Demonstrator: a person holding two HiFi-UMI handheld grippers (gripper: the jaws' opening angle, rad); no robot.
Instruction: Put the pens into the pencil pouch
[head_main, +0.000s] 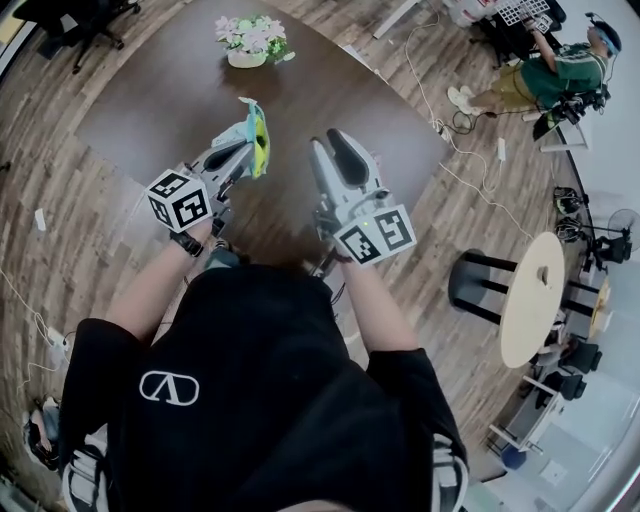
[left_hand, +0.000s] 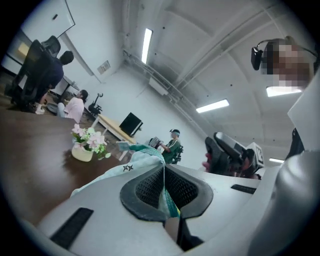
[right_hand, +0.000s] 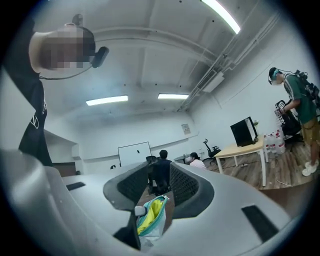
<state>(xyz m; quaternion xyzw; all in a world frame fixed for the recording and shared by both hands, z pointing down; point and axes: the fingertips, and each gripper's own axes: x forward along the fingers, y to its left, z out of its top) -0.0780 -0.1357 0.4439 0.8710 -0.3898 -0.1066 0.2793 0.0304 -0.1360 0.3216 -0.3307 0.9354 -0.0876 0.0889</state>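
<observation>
Left gripper (left_hand: 164, 172) pinches pouch (head_main: 259, 140) — unzipped, yellow inside

my left gripper (head_main: 243, 138) is raised and clamped on the pouch (head_main: 260, 142); my right gripper (head_main: 326, 143) is level beside it, jaws apart.

Bare tabletop (head_main: 170, 110) runs from the left claw (head_main: 240, 135) and right claw (head_main: 328, 142) to the flower pot (head_main: 250, 42) at the far edge. The pouch (head_main: 260, 140) in the left claw crowds the gap between them.
</observation>
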